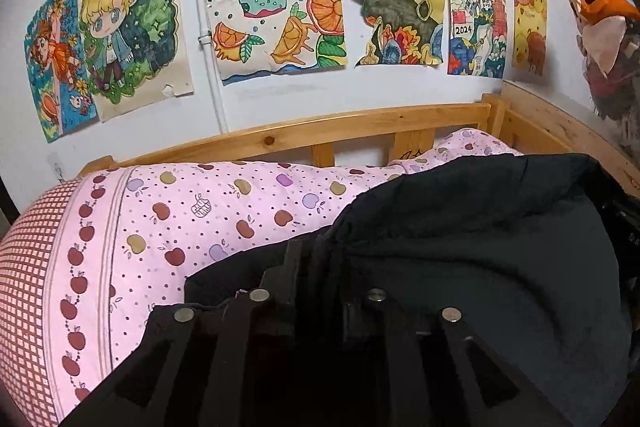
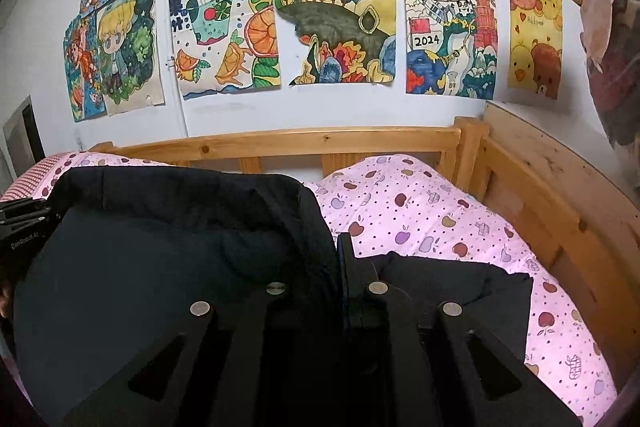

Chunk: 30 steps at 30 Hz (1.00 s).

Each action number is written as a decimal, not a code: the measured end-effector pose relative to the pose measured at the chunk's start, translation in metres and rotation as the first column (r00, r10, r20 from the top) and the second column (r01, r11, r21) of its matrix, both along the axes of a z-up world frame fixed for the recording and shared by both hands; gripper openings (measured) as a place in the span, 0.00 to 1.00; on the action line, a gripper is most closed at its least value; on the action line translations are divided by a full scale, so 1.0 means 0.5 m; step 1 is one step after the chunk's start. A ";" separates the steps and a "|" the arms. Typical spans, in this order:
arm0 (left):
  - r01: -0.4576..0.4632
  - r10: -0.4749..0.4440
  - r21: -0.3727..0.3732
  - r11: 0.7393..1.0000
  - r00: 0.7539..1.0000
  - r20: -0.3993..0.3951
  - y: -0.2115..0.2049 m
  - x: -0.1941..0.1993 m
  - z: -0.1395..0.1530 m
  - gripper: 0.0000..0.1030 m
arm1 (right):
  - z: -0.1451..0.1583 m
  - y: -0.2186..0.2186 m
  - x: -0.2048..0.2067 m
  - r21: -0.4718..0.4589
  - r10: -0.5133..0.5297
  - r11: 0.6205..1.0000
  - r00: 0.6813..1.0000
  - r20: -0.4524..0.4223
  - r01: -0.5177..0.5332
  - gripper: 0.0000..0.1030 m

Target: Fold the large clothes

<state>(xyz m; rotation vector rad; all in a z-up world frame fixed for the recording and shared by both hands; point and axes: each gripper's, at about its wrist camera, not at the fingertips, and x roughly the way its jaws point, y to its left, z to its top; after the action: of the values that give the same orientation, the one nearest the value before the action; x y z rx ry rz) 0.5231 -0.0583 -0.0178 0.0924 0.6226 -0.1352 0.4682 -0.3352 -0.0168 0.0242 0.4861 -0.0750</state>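
Observation:
A large dark navy garment [image 1: 480, 247] lies bunched on the pink apple-print bedding [image 1: 200, 211], with its top edge folded over. My left gripper [image 1: 308, 251] sits at the garment's left edge, its jaws close together with a ridge of the cloth pinched between them. In the right wrist view the same garment [image 2: 160, 267] fills the left and centre. My right gripper [image 2: 336, 243] is shut on the garment's right edge; one finger shows bare and the cloth covers the other. Each gripper shows at the edge of the other view, the left gripper [image 2: 24, 223] and the right gripper [image 1: 624, 219].
A wooden bed rail [image 2: 320, 139] runs along the back and a wooden side board [image 2: 560, 195] along the right. Children's drawings [image 1: 276, 7] cover the white wall. Clothes and an orange soft toy [image 1: 604, 47] hang at the far right. Pink bedding [image 2: 420, 211] lies bare to the right.

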 end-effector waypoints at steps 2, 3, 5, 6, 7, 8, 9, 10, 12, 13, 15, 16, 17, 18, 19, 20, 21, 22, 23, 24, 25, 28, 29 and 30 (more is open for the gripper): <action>-0.010 0.010 0.012 1.000 1.000 0.002 -0.002 -0.002 0.001 0.20 | 0.001 -0.002 -0.003 0.006 0.000 1.000 1.000 0.001 0.000 0.11; -0.015 0.015 0.010 1.000 1.000 0.001 -0.001 -0.002 0.003 0.25 | 0.001 -0.003 -0.006 0.009 0.001 1.000 1.000 0.002 -0.001 0.11; -0.021 0.021 -0.007 1.000 1.000 0.000 0.004 -0.004 0.007 0.40 | 0.004 -0.006 -0.010 0.014 0.001 1.000 1.000 0.001 -0.001 0.14; -0.023 0.023 -0.024 0.999 1.000 0.003 0.008 -0.007 0.011 0.56 | 0.006 -0.007 -0.013 0.017 0.001 1.000 1.000 0.002 -0.001 0.15; -0.032 0.033 -0.034 0.999 0.999 0.012 0.011 -0.011 0.014 0.70 | 0.008 -0.008 -0.015 0.018 0.000 1.000 1.000 0.002 0.000 0.19; -0.043 0.044 -0.040 0.998 0.999 0.027 0.014 -0.016 0.019 0.73 | 0.010 -0.010 -0.018 0.020 -0.001 1.000 1.000 0.003 0.001 0.29; -0.050 0.052 -0.045 0.998 0.997 0.048 0.016 -0.023 0.026 0.75 | 0.013 -0.012 -0.021 0.021 -0.001 1.000 1.000 0.007 0.001 0.35; -0.051 0.054 -0.045 0.998 0.997 0.056 0.016 -0.026 0.030 0.75 | 0.015 -0.013 -0.026 0.022 -0.002 1.000 1.000 0.015 0.002 0.49; -0.052 0.055 -0.044 0.998 0.997 0.057 0.016 -0.030 0.035 0.77 | 0.024 -0.016 -0.039 0.018 0.001 1.000 0.999 0.039 -0.001 0.55; -0.057 0.060 -0.044 0.997 0.997 0.056 0.016 -0.032 0.037 0.79 | 0.029 -0.016 -0.043 0.011 0.001 1.000 0.999 0.043 -0.001 0.55; -0.060 0.063 -0.048 0.997 0.996 0.062 0.018 -0.041 0.042 0.81 | 0.037 -0.016 -0.051 -0.006 -0.005 1.000 0.999 0.047 0.005 0.60; -0.058 0.061 -0.051 0.997 0.996 0.069 0.019 -0.049 0.046 0.83 | 0.042 -0.017 -0.058 -0.012 -0.006 1.000 0.999 0.051 0.007 0.68; -0.054 0.058 -0.053 0.997 0.996 0.075 0.021 -0.057 0.048 0.83 | 0.047 -0.018 -0.068 -0.016 -0.005 1.000 0.998 0.057 0.006 0.73; -0.052 0.056 -0.052 0.997 0.995 0.079 0.023 -0.068 0.051 0.83 | 0.052 -0.019 -0.080 -0.020 0.000 1.000 0.998 0.067 0.001 0.74; -0.051 0.055 -0.052 0.997 0.995 0.083 0.026 -0.080 0.053 0.84 | 0.057 -0.020 -0.093 -0.027 0.009 1.000 0.997 0.076 -0.007 0.74; -0.050 0.055 -0.054 0.997 0.995 0.084 0.030 -0.091 0.055 0.84 | 0.060 -0.020 -0.109 -0.046 0.018 0.999 0.996 0.083 -0.014 0.75; -0.044 0.049 -0.060 0.997 0.995 0.085 0.035 -0.103 0.057 0.85 | 0.062 -0.021 -0.127 -0.070 0.023 0.997 0.996 0.089 -0.017 0.75; -0.038 0.044 -0.069 0.997 0.995 0.085 0.040 -0.115 0.058 0.86 | 0.063 -0.022 -0.143 -0.090 0.026 0.996 0.995 0.094 -0.017 0.76; -0.031 0.038 -0.081 0.996 0.996 0.081 0.045 -0.129 0.058 0.87 | 0.064 -0.024 -0.158 -0.102 0.030 0.995 0.995 0.097 -0.020 0.78; -0.024 0.031 -0.089 0.996 0.996 0.079 0.047 -0.137 0.057 0.88 | 0.065 -0.027 -0.173 -0.108 0.039 0.994 0.995 0.097 -0.029 0.79; -0.012 0.019 -0.097 0.995 0.997 0.076 0.050 -0.149 0.055 0.88 | 0.066 -0.029 -0.183 -0.107 0.049 0.994 0.994 0.093 -0.039 0.81; 0.021 -0.014 -0.107 0.994 0.997 0.074 0.052 -0.175 0.047 0.89 | 0.058 -0.031 -0.199 -0.090 0.089 0.992 0.994 0.059 -0.084 0.82; 0.034 -0.026 -0.108 0.994 0.997 0.073 0.050 -0.180 0.043 0.91 | 0.054 -0.030 -0.198 -0.080 0.108 0.991 0.993 0.040 -0.105 0.82; 0.049 -0.043 -0.106 0.993 0.997 0.065 0.044 -0.185 0.036 0.92 | 0.048 -0.029 -0.196 -0.067 0.127 0.990 0.992 0.022 -0.125 0.82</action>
<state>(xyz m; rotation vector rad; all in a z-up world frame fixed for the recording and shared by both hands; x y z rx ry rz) 0.4308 -0.0361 0.0000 0.0069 0.5495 -0.2093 0.3701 -0.3499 0.0074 -0.0692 0.4575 0.0333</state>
